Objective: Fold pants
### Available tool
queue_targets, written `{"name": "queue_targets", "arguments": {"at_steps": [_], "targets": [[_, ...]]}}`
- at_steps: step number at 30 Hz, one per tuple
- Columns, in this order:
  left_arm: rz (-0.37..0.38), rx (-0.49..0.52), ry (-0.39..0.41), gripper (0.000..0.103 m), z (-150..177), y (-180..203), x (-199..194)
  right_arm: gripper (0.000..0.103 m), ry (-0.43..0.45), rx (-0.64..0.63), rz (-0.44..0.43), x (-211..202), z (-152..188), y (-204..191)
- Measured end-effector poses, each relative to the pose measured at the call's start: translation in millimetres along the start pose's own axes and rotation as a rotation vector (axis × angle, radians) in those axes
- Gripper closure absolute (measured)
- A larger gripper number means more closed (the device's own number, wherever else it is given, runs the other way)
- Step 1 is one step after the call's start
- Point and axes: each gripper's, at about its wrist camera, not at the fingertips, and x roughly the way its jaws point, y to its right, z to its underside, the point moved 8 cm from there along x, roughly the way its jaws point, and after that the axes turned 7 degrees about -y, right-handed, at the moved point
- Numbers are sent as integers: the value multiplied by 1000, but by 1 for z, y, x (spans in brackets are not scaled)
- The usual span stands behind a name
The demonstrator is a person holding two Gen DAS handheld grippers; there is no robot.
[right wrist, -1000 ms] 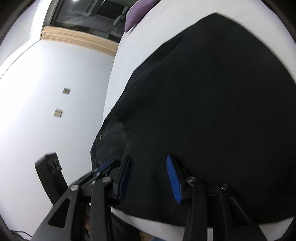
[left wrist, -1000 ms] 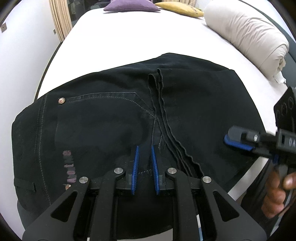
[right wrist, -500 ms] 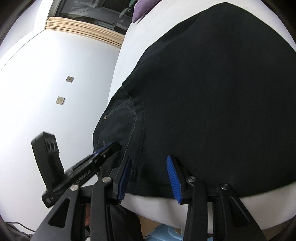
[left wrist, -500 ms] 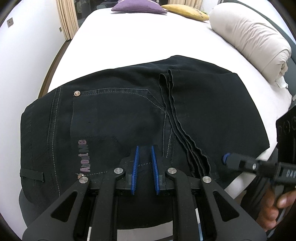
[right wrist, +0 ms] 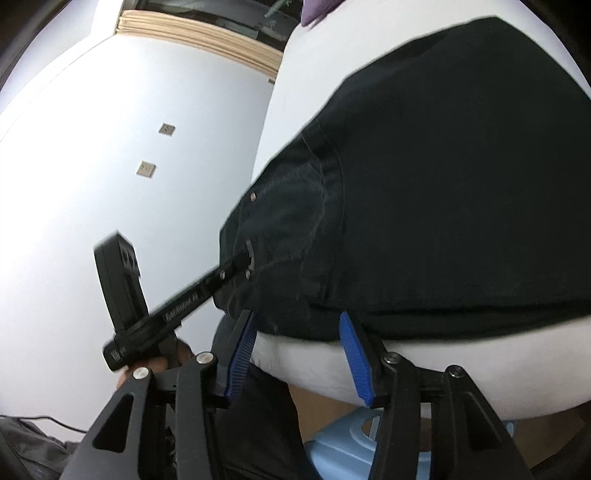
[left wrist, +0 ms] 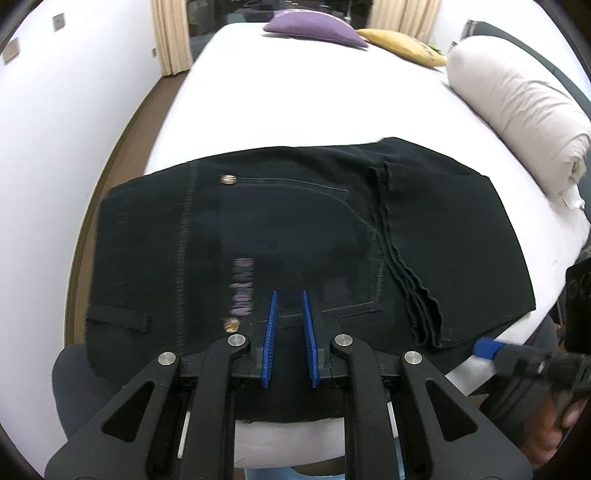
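Black pants [left wrist: 295,236] lie folded into a compact rectangle at the near edge of the white bed [left wrist: 295,99], back pocket and rivets up, leg hems stacked at the right. My left gripper [left wrist: 289,314] hovers over the near edge of the pants, jaws slightly apart and empty. My right gripper [right wrist: 297,343] is open and empty, just off the bed's edge below the pants [right wrist: 443,184]. The left gripper also shows in the right wrist view [right wrist: 236,267], and the right gripper shows in the left wrist view [left wrist: 491,349].
A rolled cream duvet [left wrist: 517,107] lies along the bed's right side. Purple [left wrist: 314,27] and yellow [left wrist: 402,42] pillows sit at the far end. A white wall [right wrist: 129,147] is left of the bed. A light-blue stool [right wrist: 347,450] stands below the edge.
Both grippers have drawn back toward the near bed edge and away from the pants. The right gripper now sits off the fabric, below the mattress edge. The pants stay flat.
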Motion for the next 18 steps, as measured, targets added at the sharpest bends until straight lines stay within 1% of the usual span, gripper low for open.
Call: {"name": "queue_targets", "arguments": {"at_steps": [4,6,10,12,14,15,16,17,18], "targets": [[-11,-33,0,89,7,-15,-6,52,32,-23,11,-6,-13,-6],[-13,-42,-1,89,9,-18,-7,51,61,-26,26,-11,-26,-4],[-3,-58,-1,89,12,-21,-9,49,131,14,53,-18,-59,7],[8,-76,-3,89,13,-24,-9,48,138,26,65,-13,-73,10],[10,-89,-8,89,14,-27,-7,46,129,29,89,-5,-80,14],[12,-98,-11,86,14,-29,-5,44,119,35,97,4,-81,16],[20,-111,-12,74,15,-31,-5,44,103,46,100,14,-81,19],[30,-123,-12,50,16,-33,-5,43,85,52,101,23,-76,22],[43,-138,-7,37,17,-35,-6,43,63,55,99,32,-72,22]]}}
